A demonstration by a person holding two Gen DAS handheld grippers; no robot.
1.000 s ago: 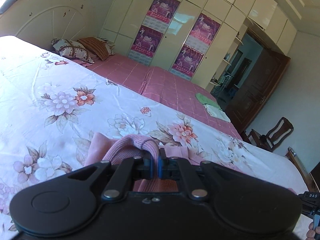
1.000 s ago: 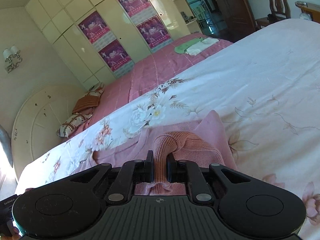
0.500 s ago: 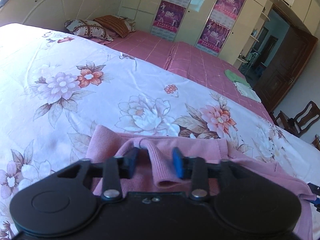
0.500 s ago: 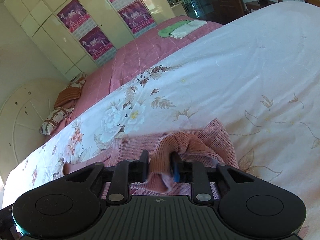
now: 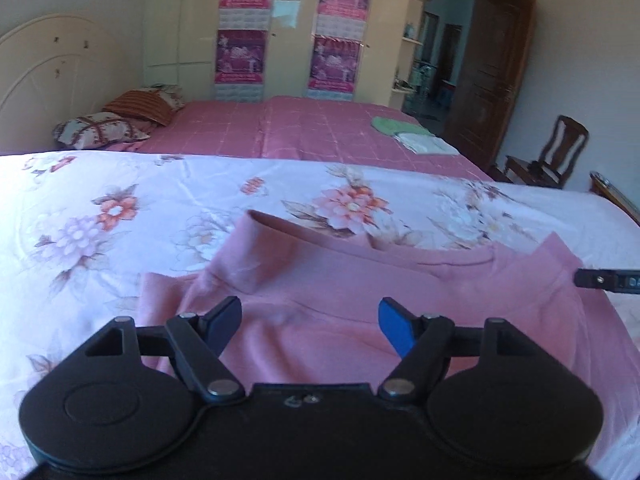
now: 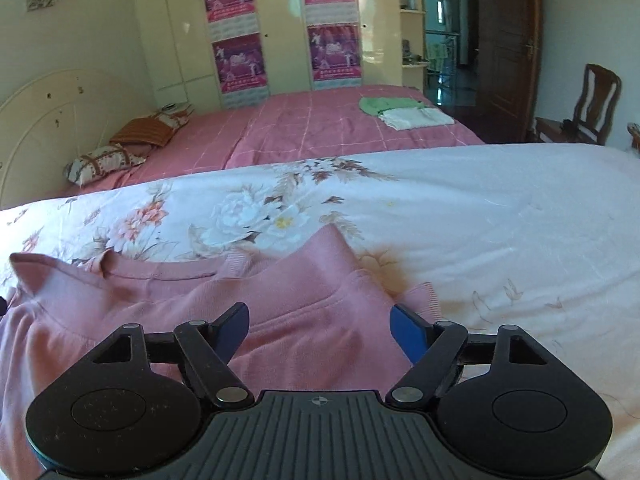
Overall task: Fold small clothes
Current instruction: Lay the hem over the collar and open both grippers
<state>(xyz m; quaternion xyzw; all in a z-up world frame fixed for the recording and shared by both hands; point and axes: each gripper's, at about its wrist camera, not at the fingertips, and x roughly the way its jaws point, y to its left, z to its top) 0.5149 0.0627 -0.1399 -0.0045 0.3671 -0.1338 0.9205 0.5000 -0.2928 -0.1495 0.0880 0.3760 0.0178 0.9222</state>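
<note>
While both hand-held grippers (image 5: 310,322) (image 6: 320,330) gape empty, bodies hide pink sweater's (image 5: 360,280) near edge.

I see a plain dusty-pink sweater (image 5: 360,280) lying on a white bedsheet (image 5: 120,208) printed with large flowers in pink, orange, lilac and white with brownish leaves. My left gripper (image 5: 310,322) is black, with blue fingers (image 5: 394,322); my right gripper (image 6: 320,328) is black too, its fingers (image 6: 408,332) the same blue. Beyond, the bedspread (image 6: 312,128) is rose pink, crossed by a pale grid. On it I see a light green cloth (image 6: 384,104) and a white one (image 6: 416,117). The pillows (image 6: 104,160) are patterned, one white with dark red, one striped orange-brown. The wardrobe (image 6: 280,20) is cream, with purple-magenta posters (image 6: 334,52).
</note>
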